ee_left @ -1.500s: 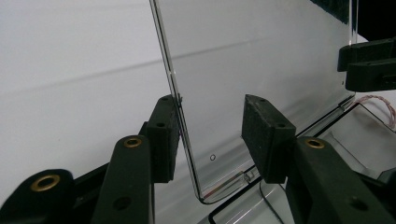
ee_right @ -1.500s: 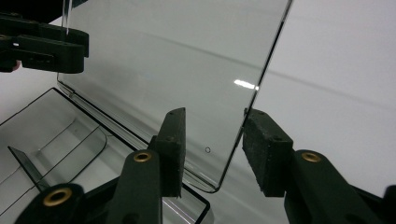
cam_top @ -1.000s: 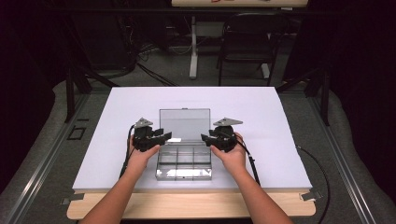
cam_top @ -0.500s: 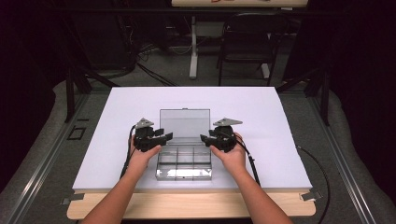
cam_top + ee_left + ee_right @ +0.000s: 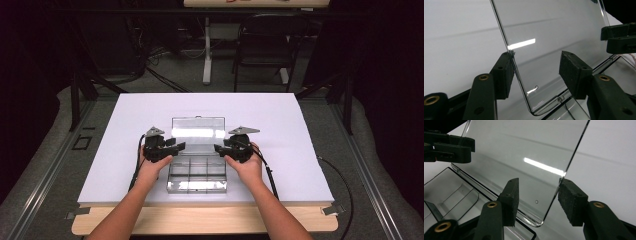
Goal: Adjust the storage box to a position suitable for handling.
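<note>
As before, tools (image 5: 200, 146) astride lid (image 5: 198, 129)

The organizer box (image 5: 197, 172) is looking like clear, glossy hard plastic, and its raised lid (image 5: 549, 37) is throwing back a bright strip of light off a smooth face. The left gripper (image 5: 536, 72) and right gripper (image 5: 537, 200) are showing matt black plastic with brass-coloured rivets and rough, foam-like pads (image 5: 571, 200). The table top (image 5: 150, 110) is looking matt white, its front edge (image 5: 200, 220) pale wood.

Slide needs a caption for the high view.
Two handheld grippers, left and right, flank the raised lid of a clear compartment box.
</note>
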Available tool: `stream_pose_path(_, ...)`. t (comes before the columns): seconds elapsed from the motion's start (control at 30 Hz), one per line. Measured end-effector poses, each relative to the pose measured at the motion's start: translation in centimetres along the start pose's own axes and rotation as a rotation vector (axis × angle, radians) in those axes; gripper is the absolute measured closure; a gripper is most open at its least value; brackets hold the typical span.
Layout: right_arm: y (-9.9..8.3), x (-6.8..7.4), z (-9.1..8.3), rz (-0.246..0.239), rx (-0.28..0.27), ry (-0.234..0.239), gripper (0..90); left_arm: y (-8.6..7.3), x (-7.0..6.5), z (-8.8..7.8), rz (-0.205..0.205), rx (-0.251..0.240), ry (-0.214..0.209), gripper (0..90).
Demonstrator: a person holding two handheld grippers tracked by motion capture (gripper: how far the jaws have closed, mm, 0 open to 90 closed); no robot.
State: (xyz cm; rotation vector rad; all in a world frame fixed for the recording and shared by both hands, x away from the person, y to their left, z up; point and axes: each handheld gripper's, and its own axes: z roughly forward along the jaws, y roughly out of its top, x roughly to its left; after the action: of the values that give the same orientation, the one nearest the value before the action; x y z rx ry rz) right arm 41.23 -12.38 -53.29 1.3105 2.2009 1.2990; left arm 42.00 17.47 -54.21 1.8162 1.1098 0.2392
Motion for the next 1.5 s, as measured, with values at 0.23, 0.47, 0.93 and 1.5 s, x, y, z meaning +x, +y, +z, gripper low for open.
stream_pose_path(0.23, -0.1, -0.2, 0.3, 0.014, 0.008, 0.004, 51.6, 0.0, 0.3, 0.1, -0.021, 0.008, -0.014, 45.7)
stream_pose_path(0.47, -0.1, -0.5, 0.4, 0.035, 0.015, 0.025, 51.7, -0.1, 0.5, 0.2, -0.043, 0.012, -0.028, 45.7)
stream_pose_path(0.93, -0.2, -1.2, 0.6, 0.112, 0.025, 0.066, 53.2, -0.1, 1.0, 0.4, -0.071, 0.029, -0.054, 45.6)
stream_pose_path(1.5, -0.3, -1.4, 0.6, 0.149, 0.030, 0.079, 54.5, -0.2, 1.2, 0.6, -0.103, 0.030, -0.069, 46.0)
